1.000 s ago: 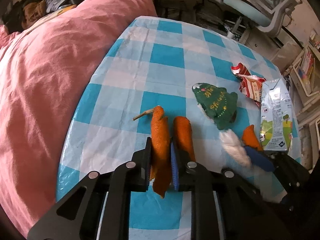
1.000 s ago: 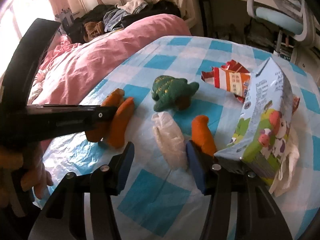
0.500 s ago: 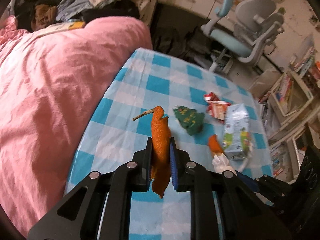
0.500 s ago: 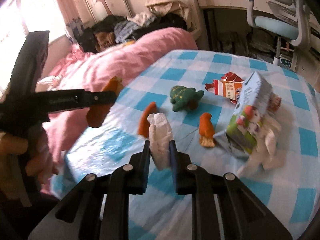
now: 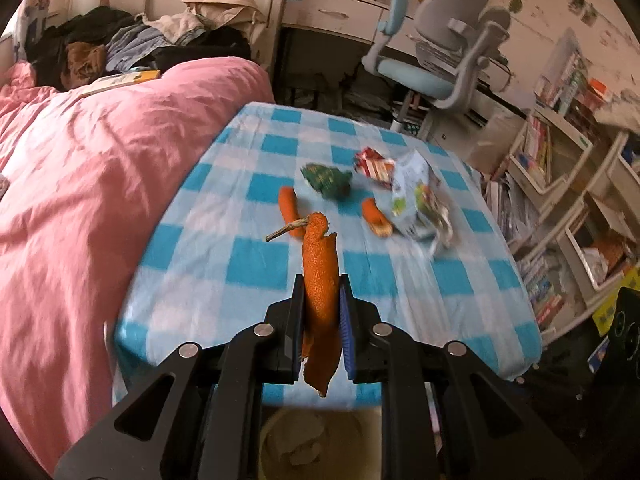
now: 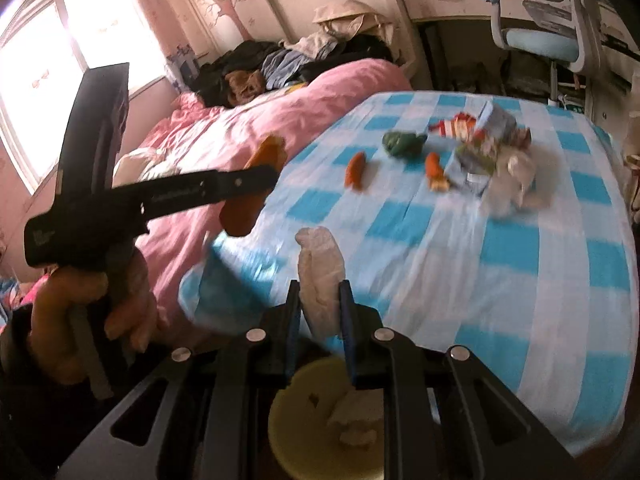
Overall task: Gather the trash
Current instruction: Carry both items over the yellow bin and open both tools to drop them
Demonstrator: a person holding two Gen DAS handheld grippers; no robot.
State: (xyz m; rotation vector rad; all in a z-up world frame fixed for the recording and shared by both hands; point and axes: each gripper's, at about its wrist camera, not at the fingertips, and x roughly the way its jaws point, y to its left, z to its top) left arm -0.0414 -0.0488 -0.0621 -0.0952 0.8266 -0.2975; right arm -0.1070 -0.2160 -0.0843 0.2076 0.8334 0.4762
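Both grippers are at the carry-to-bin step. The left gripper (image 5: 320, 320) is clamped on a strip of orange peel (image 5: 319, 276), and the right gripper (image 6: 319, 316) is pinched tight on a crumpled white tissue (image 6: 321, 276) — each held past the near edge of the checked table (image 5: 248, 280), above a pale bin (image 6: 320, 420) on the floor. Next, each load should be centred over the bin's mouth before the fingers part; more trash — peel pieces (image 5: 289, 208), a milk carton (image 5: 414, 196) — waits on the cloth.

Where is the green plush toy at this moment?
The green plush toy lies far on the checked table, with the red snack wrapper to its right and an orange peel nearer the camera.
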